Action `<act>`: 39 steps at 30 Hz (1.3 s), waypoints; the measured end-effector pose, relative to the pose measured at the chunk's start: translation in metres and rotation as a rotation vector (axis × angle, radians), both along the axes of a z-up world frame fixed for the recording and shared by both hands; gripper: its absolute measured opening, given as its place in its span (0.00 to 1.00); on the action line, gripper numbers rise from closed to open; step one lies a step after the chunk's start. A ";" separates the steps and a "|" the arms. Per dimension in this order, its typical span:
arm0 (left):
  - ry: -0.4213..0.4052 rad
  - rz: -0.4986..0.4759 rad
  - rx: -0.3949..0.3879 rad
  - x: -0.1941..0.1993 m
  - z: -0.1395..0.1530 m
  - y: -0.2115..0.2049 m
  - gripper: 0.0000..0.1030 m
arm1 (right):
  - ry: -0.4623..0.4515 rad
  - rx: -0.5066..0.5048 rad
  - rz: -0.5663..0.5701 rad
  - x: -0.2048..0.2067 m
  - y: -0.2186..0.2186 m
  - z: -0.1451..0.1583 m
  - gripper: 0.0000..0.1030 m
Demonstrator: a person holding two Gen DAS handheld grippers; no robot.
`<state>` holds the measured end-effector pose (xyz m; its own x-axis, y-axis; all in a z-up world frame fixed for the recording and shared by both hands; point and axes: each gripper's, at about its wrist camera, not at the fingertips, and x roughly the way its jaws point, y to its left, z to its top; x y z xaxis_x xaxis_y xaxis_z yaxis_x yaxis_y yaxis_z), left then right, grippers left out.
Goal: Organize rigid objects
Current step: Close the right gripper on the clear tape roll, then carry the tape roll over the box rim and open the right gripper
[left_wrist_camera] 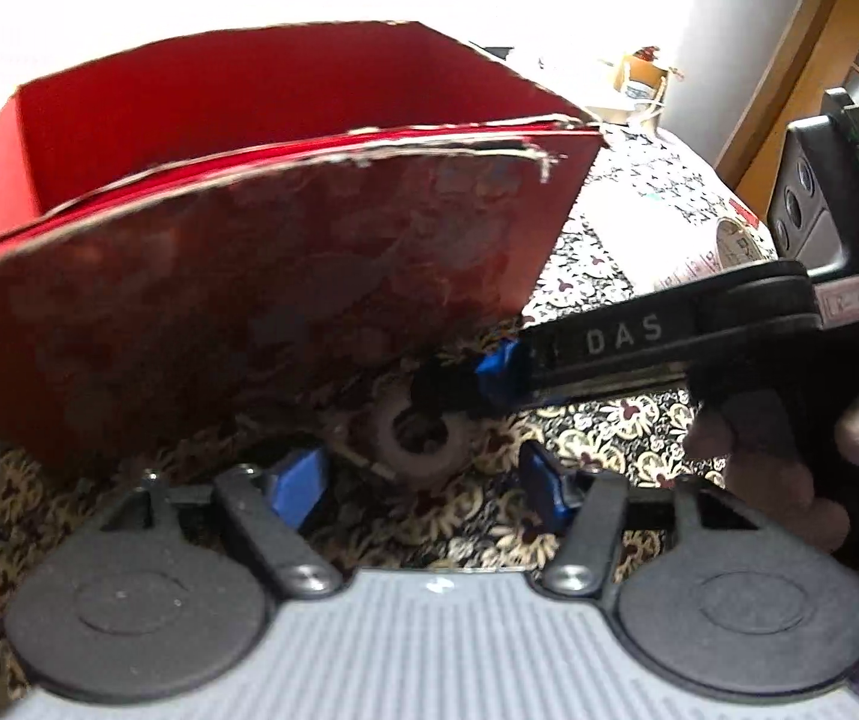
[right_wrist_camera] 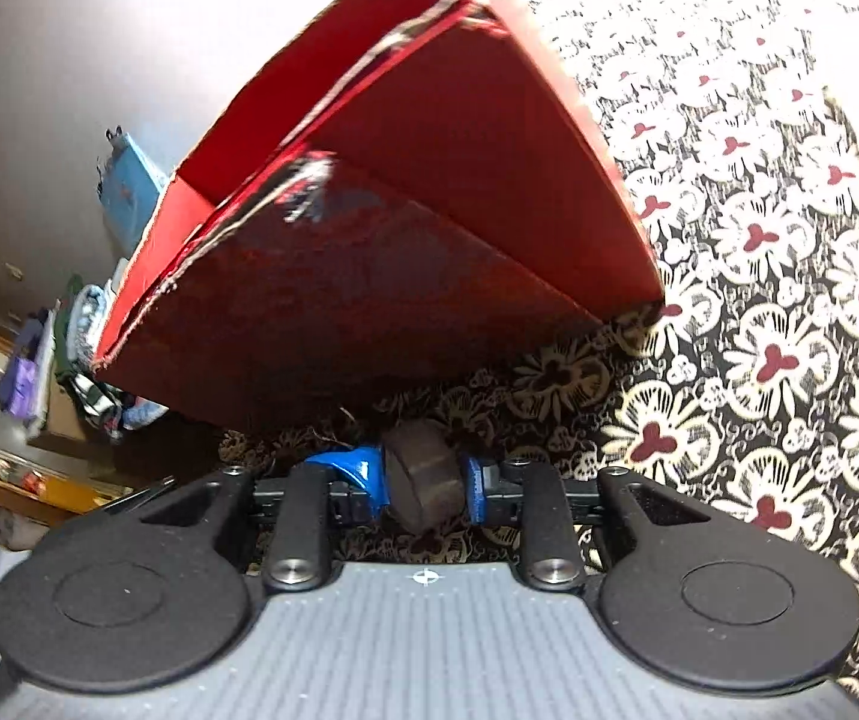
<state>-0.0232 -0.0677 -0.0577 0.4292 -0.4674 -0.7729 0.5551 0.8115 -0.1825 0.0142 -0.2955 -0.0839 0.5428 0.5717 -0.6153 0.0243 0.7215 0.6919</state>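
Observation:
A small dark ring-shaped roll [right_wrist_camera: 423, 474] lies on the floral cloth just in front of the open red cardboard box [right_wrist_camera: 399, 240]. My right gripper [right_wrist_camera: 419, 476] is shut on the roll, with a blue pad pressed against each flat side. In the left wrist view the roll [left_wrist_camera: 414, 438] looks grey with a hole in the middle. There the right gripper [left_wrist_camera: 477, 387] reaches in from the right onto it. My left gripper [left_wrist_camera: 423, 480] stands open just short of the roll, its blue fingers [left_wrist_camera: 300, 480] apart and touching nothing. The red box [left_wrist_camera: 249, 210] rises right behind.
A black-and-white floral cloth [right_wrist_camera: 759, 300] covers the surface. A person's fingers [left_wrist_camera: 789, 480] hold the right gripper's handle. A white printed roll [left_wrist_camera: 729, 240] lies at the right, behind the right gripper's arm. A blue box [right_wrist_camera: 129, 180] and piled clothes [right_wrist_camera: 81, 348] are off to the left.

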 end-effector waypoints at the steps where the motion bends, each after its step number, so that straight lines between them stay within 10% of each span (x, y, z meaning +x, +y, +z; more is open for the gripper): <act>1: 0.007 -0.009 0.005 0.002 -0.002 -0.004 0.57 | 0.005 0.009 -0.005 0.000 -0.001 -0.001 0.08; 12: 0.040 -0.014 0.044 0.022 -0.021 -0.027 0.34 | 0.074 0.082 -0.015 0.001 -0.018 -0.015 0.12; 21: 0.032 -0.006 0.032 0.015 -0.016 -0.029 0.34 | 0.077 0.077 0.005 -0.003 -0.021 -0.007 0.11; 39: -0.265 0.001 -0.147 0.037 0.114 -0.009 0.34 | -0.321 0.042 -0.016 0.013 -0.033 0.125 0.11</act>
